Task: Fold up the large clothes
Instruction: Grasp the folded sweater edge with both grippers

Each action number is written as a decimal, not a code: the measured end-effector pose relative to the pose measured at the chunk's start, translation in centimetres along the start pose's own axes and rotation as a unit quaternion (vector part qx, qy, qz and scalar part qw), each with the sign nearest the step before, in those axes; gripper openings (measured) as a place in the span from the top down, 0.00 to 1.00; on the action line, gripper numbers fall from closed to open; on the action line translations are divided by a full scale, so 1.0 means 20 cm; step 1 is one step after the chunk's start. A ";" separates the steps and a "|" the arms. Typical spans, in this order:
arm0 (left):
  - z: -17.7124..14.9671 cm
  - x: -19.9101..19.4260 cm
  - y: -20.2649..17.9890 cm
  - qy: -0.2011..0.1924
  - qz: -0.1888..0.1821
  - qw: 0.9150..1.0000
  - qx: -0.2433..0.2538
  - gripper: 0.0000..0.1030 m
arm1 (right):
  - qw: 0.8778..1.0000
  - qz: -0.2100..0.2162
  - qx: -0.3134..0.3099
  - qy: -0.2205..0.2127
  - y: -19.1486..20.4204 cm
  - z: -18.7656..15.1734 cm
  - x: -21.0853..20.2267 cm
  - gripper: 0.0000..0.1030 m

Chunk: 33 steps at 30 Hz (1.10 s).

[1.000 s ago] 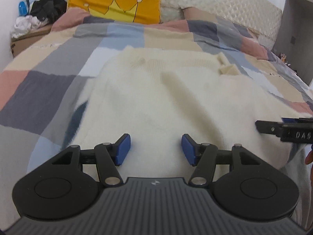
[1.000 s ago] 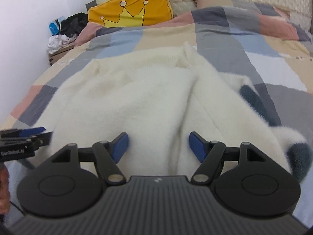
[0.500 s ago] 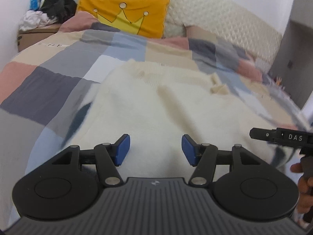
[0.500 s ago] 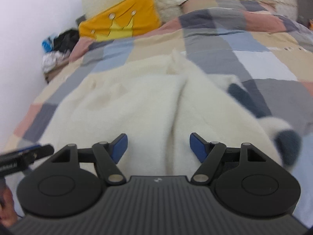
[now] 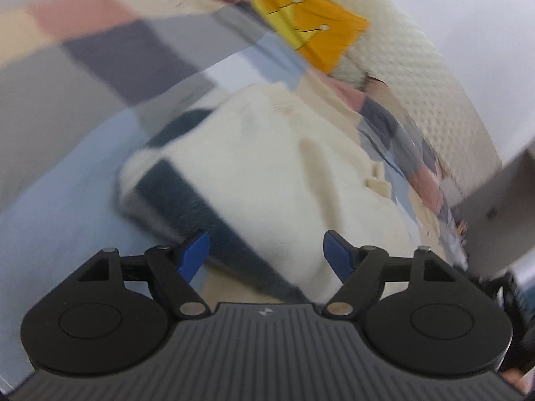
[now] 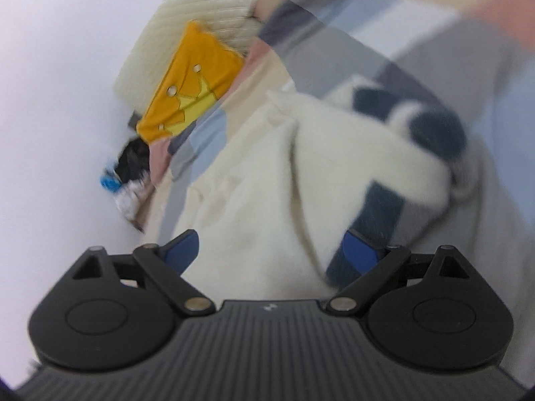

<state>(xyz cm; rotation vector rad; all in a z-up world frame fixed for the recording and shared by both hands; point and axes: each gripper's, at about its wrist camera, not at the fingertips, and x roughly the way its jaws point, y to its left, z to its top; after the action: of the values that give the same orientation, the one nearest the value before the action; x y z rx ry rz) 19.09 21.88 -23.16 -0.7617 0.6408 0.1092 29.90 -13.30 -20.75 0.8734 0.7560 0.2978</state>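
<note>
A large cream fleece garment point(image 5: 287, 173) with dark blue-grey patches lies on the checked bedspread point(image 5: 100, 67). It also shows in the right wrist view point(image 6: 274, 193). My left gripper point(image 5: 266, 255) is open and empty, hovering over the garment's near edge with its dark band point(image 5: 200, 214). My right gripper point(image 6: 271, 252) is open and empty, above the garment's near part, its right fingertip point(image 6: 359, 250) next to a dark patch. Both views are tilted and blurred.
A yellow crown pillow point(image 5: 307, 30) leans on the quilted cream headboard point(image 5: 418, 67) at the far end. In the right wrist view the pillow point(image 6: 194, 83) sits near a white wall, with a pile of clothes point(image 6: 130, 167) beside the bed.
Both grippers have rolled sharply, the left view tipping one way and the right the other, and have moved closer to the garment's near edge. Both stay open and empty.
</note>
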 end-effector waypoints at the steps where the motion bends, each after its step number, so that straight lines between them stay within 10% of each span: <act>1: 0.00 0.02 0.04 0.004 -0.001 1.000 -0.024 0.23 | 1.000 -0.005 0.021 -0.002 -0.03 0.00 0.01 0.08; 9: -0.01 0.14 0.27 0.018 -0.029 0.984 -0.175 0.24 | 0.990 0.005 0.140 -0.029 -0.17 -0.01 0.04 0.08; 14: 0.01 0.15 0.29 0.009 -0.019 0.983 -0.182 0.24 | 0.990 0.007 0.137 -0.023 -0.14 0.00 0.04 0.06; 24: 0.02 0.16 0.25 0.008 -0.008 0.987 -0.158 0.29 | 0.998 0.008 0.022 -0.061 -0.08 0.31 -0.07 0.25; 33: 0.02 0.20 0.28 0.003 -0.006 0.986 -0.169 0.35 | 0.989 -0.073 -0.128 0.027 -0.07 0.57 0.28 0.48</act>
<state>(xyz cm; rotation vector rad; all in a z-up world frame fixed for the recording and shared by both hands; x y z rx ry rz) 20.76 25.65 -28.61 -1.0926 0.6319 0.2080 41.77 -17.86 -19.93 0.5671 0.8079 0.2821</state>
